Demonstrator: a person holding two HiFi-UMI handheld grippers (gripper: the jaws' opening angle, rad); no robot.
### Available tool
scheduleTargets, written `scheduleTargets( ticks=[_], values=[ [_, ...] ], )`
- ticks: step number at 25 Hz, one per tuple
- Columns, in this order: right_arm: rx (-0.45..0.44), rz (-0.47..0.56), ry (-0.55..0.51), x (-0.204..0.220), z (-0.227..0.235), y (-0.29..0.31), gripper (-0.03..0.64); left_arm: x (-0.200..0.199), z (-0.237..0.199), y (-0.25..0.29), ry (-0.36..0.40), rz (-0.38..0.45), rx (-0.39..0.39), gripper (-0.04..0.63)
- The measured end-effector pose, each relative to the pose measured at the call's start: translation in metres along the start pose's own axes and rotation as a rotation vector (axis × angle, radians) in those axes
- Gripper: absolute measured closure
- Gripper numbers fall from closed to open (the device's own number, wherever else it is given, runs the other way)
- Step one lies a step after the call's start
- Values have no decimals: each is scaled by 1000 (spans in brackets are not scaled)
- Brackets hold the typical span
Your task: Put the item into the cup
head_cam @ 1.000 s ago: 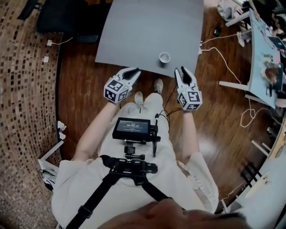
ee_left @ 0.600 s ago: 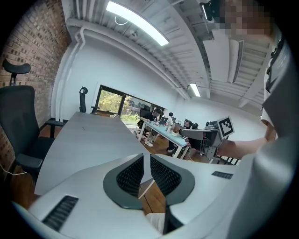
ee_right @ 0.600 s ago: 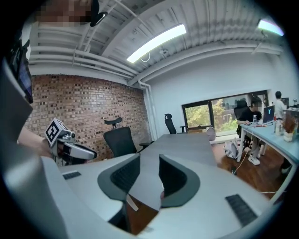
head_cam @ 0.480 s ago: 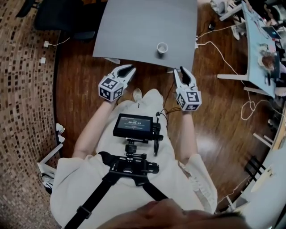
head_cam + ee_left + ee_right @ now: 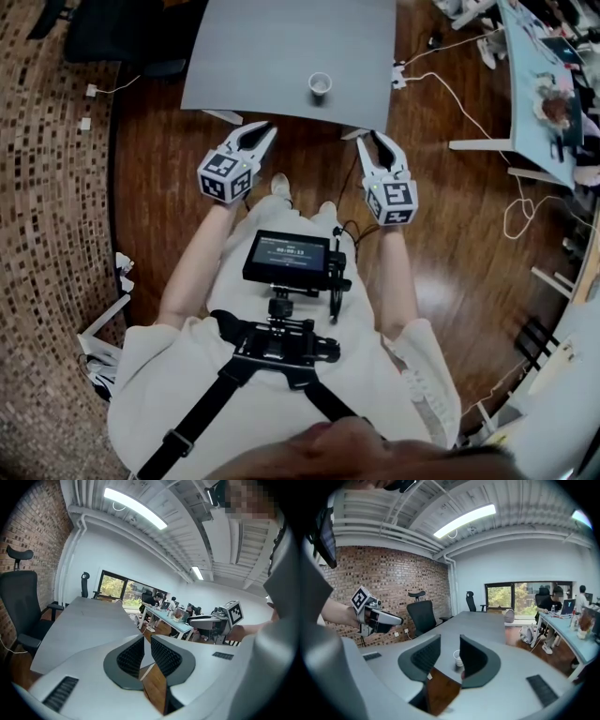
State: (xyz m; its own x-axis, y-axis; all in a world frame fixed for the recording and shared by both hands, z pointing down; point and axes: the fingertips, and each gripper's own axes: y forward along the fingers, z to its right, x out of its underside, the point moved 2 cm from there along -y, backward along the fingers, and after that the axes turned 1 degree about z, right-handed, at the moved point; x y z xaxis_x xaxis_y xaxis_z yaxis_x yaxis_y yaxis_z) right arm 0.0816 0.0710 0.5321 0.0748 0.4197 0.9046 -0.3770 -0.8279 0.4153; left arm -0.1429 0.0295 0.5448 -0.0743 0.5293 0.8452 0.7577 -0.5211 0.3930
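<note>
- Table [image 5: 281, 47]: grey, carries the cup close to its near edge.
- Left gripper [image 5: 258, 133]: short of the cup and to its left, off the table. Jaws are slightly parted, with nothing between them.
- Right gripper [image 5: 382, 142]: short of the cup and to its right. Jaws are released and empty, and the cup shows through the gap.
- Cup [image 5: 320, 84]: small, white, upright and probably light. A jaw that brushes it on approach could likely tip it or push it off the near edge.
- Item: not found in any view. With both grippers empty, the task cannot go forward until it is located.
</note>
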Motion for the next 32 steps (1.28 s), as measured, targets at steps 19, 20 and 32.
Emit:
scheduleTargets(
  ticks=[19,20,32],
  values=[
    [-65,-78,-48,43,20,-73,480,30,87,-10,-19,11,-80,560],
    [-69,-79,-55,43,19,-77,480,33,91,-11,-20,12,-84,560],
    [-91,-192,-47,92,-5,-111,482,78,137,-35,-39,3,-97,560]
  ],
)
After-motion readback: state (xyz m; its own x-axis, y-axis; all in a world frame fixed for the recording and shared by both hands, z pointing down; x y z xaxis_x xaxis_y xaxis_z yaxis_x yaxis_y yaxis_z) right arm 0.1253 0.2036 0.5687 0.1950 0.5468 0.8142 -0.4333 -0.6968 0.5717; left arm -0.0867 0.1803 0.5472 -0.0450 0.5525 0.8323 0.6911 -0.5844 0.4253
